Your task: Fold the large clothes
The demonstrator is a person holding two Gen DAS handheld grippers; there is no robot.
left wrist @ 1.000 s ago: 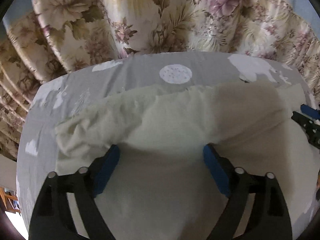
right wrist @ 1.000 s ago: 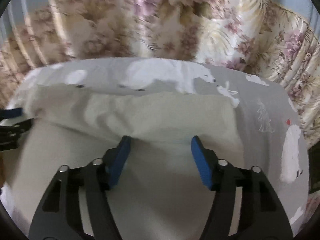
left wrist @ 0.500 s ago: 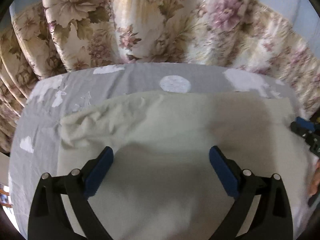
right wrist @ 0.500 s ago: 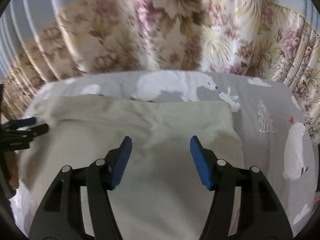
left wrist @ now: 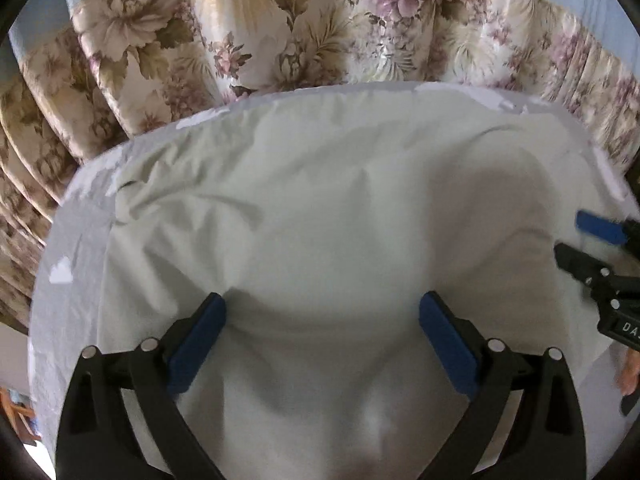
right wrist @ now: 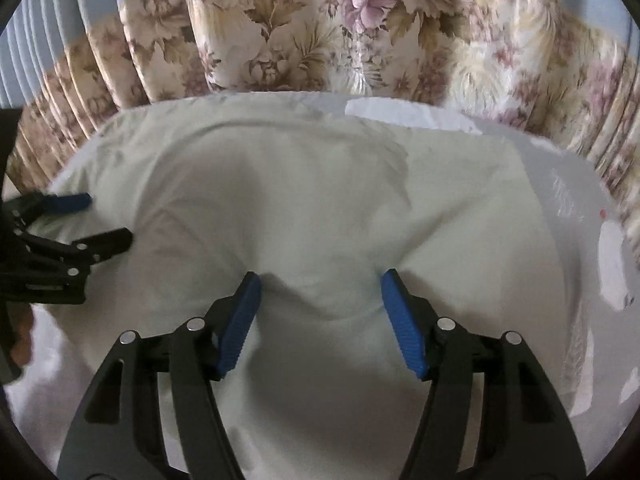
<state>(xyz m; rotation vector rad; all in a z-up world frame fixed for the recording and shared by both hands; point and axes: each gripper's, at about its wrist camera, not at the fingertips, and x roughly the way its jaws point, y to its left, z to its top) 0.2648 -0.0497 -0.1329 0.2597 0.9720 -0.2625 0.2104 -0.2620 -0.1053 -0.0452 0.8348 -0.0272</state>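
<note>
A large pale cream garment (left wrist: 320, 208) lies spread over the grey printed bedsheet (left wrist: 76, 248); it also fills the right wrist view (right wrist: 320, 200). My left gripper (left wrist: 322, 308) is open, its blue pads pressed down on the cloth with a shallow fold between them. My right gripper (right wrist: 320, 284) is open, its pads also down on the cloth, which puckers between them. Each gripper shows at the edge of the other's view: the right one (left wrist: 592, 240) and the left one (right wrist: 80, 220).
Floral curtains (left wrist: 320, 28) hang close behind the far edge of the bed, also in the right wrist view (right wrist: 320, 28). The grey sheet with white animal prints (right wrist: 612, 264) shows at the right. The garment's left part is wrinkled (left wrist: 136, 196).
Both grippers have moved forward and down onto the garment, closer to the far edge. The cloth now covers more of the sheet near the curtain. Both stay open.
</note>
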